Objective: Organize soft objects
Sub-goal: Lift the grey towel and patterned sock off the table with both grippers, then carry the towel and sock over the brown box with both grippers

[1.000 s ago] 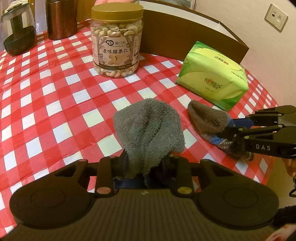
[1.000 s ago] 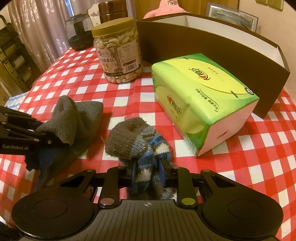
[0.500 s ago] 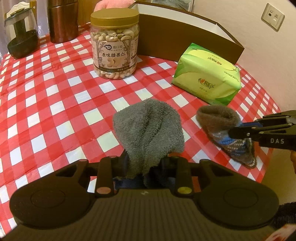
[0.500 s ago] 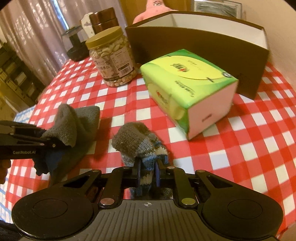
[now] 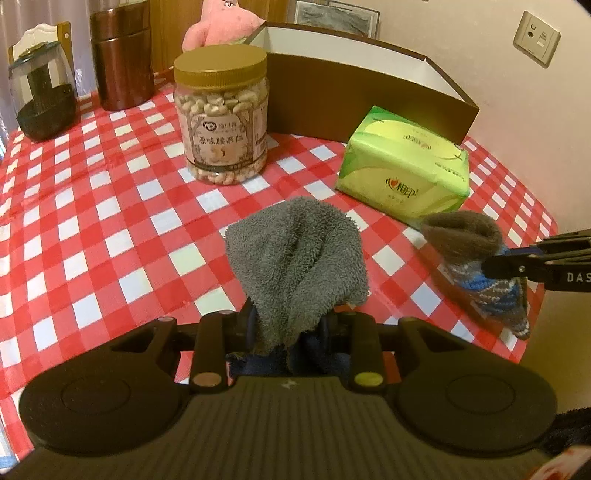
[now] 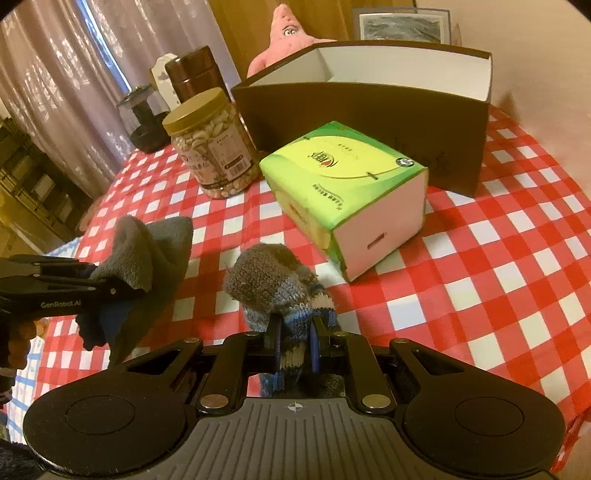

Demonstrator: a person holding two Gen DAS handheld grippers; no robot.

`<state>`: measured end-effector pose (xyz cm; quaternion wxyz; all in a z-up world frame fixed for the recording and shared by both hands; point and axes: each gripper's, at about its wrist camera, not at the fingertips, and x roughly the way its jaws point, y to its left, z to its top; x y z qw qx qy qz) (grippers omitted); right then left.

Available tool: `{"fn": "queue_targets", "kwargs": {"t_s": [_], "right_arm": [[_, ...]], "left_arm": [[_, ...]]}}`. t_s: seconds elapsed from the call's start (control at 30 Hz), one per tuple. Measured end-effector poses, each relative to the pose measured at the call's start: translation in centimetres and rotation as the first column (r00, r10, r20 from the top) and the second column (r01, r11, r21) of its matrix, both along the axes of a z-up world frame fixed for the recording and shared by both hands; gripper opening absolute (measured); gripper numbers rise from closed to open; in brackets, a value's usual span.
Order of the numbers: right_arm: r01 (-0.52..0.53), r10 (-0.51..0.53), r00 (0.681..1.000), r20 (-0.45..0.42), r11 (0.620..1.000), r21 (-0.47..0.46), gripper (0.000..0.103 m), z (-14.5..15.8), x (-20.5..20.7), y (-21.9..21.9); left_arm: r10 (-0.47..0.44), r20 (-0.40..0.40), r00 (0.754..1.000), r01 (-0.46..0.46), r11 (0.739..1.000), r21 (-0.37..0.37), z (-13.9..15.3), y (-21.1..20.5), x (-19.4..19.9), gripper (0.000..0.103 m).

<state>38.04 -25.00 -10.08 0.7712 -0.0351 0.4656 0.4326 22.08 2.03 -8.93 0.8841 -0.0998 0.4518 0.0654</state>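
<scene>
Progress: I judge neither soft item is put away yet; both are lifted off the checked tablecloth (image 5: 110,221).
Left gripper (image 5: 288,325): my fingers are clamped on the grey towel (image 5: 299,254), held above the table.
Right gripper (image 6: 295,339): pinched tight on the striped knit sock (image 6: 273,280), held beside the tissue pack (image 6: 343,184).
Left to do: the brown box (image 6: 362,110) looks like the likely destination, and its visible inside shows no soft item.

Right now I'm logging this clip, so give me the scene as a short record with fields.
left tool: shut on grey terry sock, lifted off the tablecloth
right tool: shut on striped knit sock
likely destination: open brown box, interior not visible
in front of box: green tissue pack, cashew jar
behind box: pink plush
</scene>
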Motion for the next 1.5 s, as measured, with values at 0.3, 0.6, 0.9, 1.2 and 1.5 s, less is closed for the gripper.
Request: {"fn": "queue_targets", "kwargs": {"t_s": [0.3,0.6,0.9,1.2,1.5], "right_arm": [[0.03,-0.03,0.999,-0.011,1.0,-0.005,0.015,0.2,0.3,-1.8],[0.087,-0.087,0.996,-0.004,0.996,-0.015,0.015,0.7,1.2,-3.9],[0.153,-0.153,0.988,0.027,0.988,-0.016,0.015,1.8,3.0,-6.2],[0.216,-0.215,0.975,0.062,0.976,0.0,0.015,3.2,5.3,-8.2],[0.238,-0.242,0.965,0.097,0.97,0.048,0.015,5.3,8.5,-8.7]], "left_arm": [[0.001,0.01,1.0,-0.001,1.0,0.016,0.8,-0.1,0.1,0.028],[-0.007,0.017,1.0,0.006,0.999,0.042,1.4,0.0,0.6,0.028],[-0.046,0.034,0.998,0.043,0.996,0.08,2.4,-0.2,2.3,0.028],[-0.099,0.063,0.993,0.09,0.987,0.131,3.7,-0.6,4.9,0.028],[-0.143,0.108,0.984,0.12,0.973,0.197,5.6,-0.8,8.1,0.028]]}}
